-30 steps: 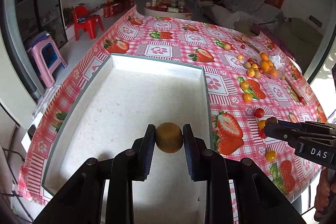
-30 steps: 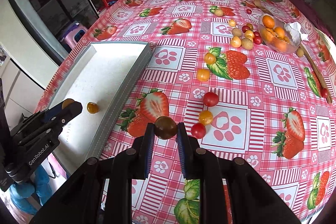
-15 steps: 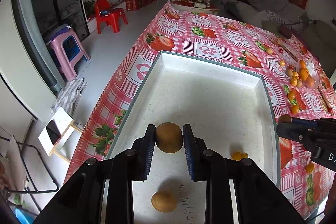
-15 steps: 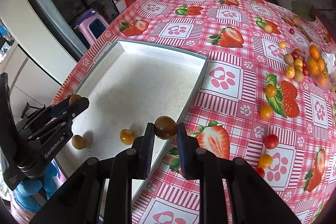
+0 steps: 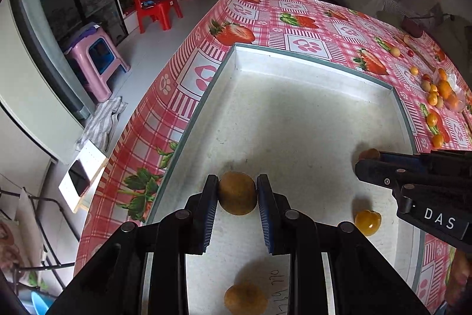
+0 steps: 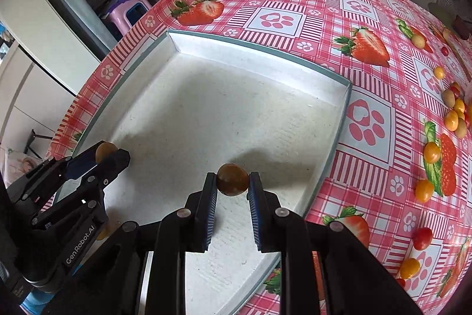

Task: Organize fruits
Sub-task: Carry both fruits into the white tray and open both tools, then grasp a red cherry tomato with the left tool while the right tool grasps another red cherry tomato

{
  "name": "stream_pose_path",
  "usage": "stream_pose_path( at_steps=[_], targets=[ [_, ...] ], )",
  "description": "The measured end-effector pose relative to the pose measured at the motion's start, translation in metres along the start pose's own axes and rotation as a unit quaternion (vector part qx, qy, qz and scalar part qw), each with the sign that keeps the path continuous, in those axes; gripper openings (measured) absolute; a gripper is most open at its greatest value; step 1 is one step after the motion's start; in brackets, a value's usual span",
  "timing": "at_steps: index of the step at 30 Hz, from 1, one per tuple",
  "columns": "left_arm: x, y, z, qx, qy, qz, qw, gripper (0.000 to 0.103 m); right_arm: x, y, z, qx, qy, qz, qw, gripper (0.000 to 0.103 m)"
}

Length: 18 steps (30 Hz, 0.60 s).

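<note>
Both tongs over the white tray (image 5: 295,114), each carrying a fruit.

Left tongs (image 5: 237,202): narrow, pads clamped on a round brown-green fruit (image 5: 237,192), kiwi-like. It hangs above the tray floor, near the tray's left wall. Directly below in the left view, a second brown fruit (image 5: 245,298) lies on the tray floor, beside some handwriting. A yellow tomato (image 5: 367,222) sits on the floor to its right.

Right tongs (image 6: 231,191): narrow, gripping a dark brownish tomato (image 6: 232,178). It hangs over the tray's near right part, inside the right wall. The shadow on the floor below suggests it is not yet set down.

Tabletop (image 6: 368,73): strawberry-print cloth. Loose fruit remains out on it to the right, well apart from the tray: orange tomatoes (image 6: 432,152), a red tomato (image 6: 422,238), a cluster further back (image 6: 455,111).

Step in hand, as I judge it: the drop-off, both fruits carried in and held above the tray.

Next move calls for: lowering each close to the floor before opening, since round fruit will likely roll. Left tongs should keep clear of the brown fruit underneath. Tongs are close together, so release without knocking each other. Plenty left on the cloth; task looks early.
</note>
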State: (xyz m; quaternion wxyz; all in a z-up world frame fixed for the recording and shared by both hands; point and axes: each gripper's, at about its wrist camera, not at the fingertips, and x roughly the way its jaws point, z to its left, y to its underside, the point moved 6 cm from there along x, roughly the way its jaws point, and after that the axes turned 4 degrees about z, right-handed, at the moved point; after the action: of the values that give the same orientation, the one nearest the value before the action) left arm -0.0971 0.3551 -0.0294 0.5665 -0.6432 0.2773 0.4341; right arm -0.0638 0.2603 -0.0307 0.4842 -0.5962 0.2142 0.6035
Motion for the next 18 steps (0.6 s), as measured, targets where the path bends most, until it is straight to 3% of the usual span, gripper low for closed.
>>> stream_pose_path(
  at_steps=[7, 9, 10, 11, 12, 15, 18],
  targets=[
    [0.003, 0.001, 0.002, -0.001, -0.009, 0.011, 0.9999, 0.029, -0.001, -0.003, 0.003, -0.008, -0.003, -0.002, 1.000, 0.026],
    [0.002, 0.001, 0.003, -0.003, -0.009, 0.010, 0.9999, 0.032, -0.008, -0.003, 0.003, -0.007, -0.007, -0.010, 1.000, 0.039],
    [0.002, 0.001, 0.003, -0.004, -0.010, 0.011, 0.9999, 0.041, -0.013, -0.002, 0.003, -0.007, -0.008, -0.017, 1.000, 0.047],
    [0.000, 0.001, 0.004, -0.007, -0.012, 0.006, 0.9999, 0.069, -0.020, -0.002, 0.003, -0.007, -0.009, -0.026, 1.000, 0.064],
    [-0.006, 0.000, 0.002, -0.006, -0.001, -0.007, 1.0000, 0.071, -0.026, -0.001, 0.003, -0.006, -0.009, -0.036, 0.999, 0.073],
    [-0.016, -0.002, -0.002, 0.006, -0.020, -0.025, 0.9995, 0.071, -0.043, 0.003, 0.000, -0.006, -0.008, -0.054, 0.998, 0.078],
    [-0.022, -0.001, -0.008, 0.006, -0.010, -0.024, 0.9996, 0.071, -0.056, 0.011, -0.012, 0.009, -0.014, -0.065, 0.998, 0.079]
  ],
)
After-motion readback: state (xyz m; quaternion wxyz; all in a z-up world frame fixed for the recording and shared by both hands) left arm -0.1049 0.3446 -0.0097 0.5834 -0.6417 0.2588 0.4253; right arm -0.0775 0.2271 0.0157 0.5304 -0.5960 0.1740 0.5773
